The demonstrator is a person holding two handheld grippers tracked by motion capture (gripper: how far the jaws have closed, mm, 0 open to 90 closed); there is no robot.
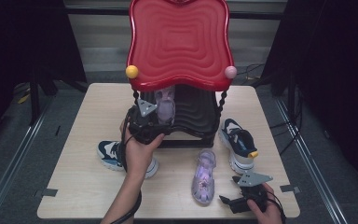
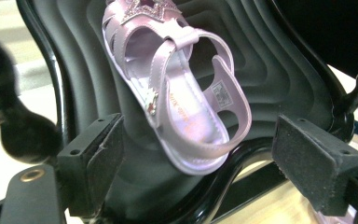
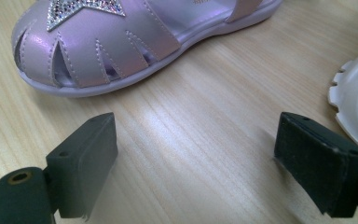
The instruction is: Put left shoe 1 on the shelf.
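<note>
Nearest the person, the right gripper rests low on the wooden table with its jaws apart and nothing between them, just short of the toe of a lilac star sandal lying flat on the wood. Beyond it a navy and white sneaker sits to the right, and another sneaker lies behind the left forearm. Farther on, the left gripper hovers at the black lower shelf of the red-topped shoe rack, jaws wide and clear of the matching sandal, which lies heel toward the gripper on the shelf's ribbed surface. To finish this placement well, I judge the left hand should draw straight back, keeping both pads off the heel strap.
</note>
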